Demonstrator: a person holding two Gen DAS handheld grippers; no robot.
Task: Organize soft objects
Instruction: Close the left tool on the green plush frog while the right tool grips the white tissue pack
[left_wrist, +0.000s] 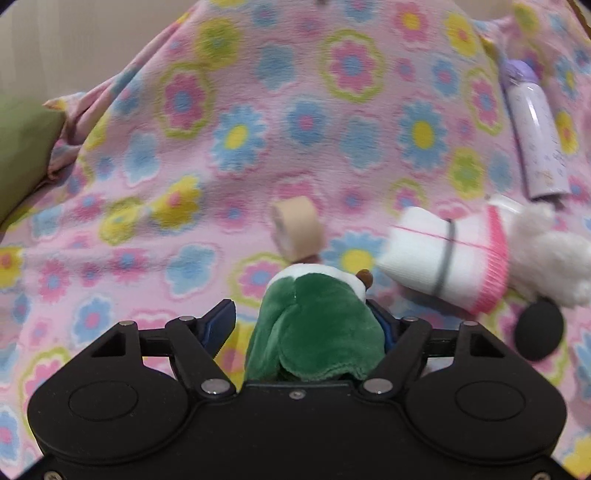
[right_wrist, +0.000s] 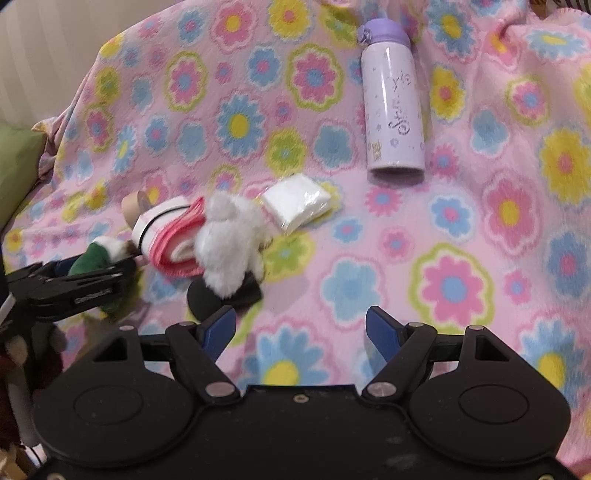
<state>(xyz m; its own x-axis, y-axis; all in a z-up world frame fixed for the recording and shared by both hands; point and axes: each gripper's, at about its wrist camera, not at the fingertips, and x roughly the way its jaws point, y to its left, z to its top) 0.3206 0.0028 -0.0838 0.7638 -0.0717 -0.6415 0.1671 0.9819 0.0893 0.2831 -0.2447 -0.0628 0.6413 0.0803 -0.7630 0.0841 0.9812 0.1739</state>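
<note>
We see the green plush toy (left_wrist: 314, 325) low over the flowered blanket (left_wrist: 258, 110), near the rolled white sock (left_wrist: 439, 258) and white fluffy toy (right_wrist: 229, 240), clamped in the left gripper (left_wrist: 306, 325), while the right gripper (right_wrist: 301, 328) hangs apart, empty.

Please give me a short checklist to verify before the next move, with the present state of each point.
1. Green plush sits between the left gripper fingers: ok.
2. Left pads press firmly on the plush: cannot tell; the left finger stands apart from it.
3. Right gripper open and empty: ok.
4. Blanket ahead of the right gripper free of objects: ok.
5. White plush and sock roll separated: not ok, they touch.
6. Bottle lies flat, away from the soft pile: ok.
</note>
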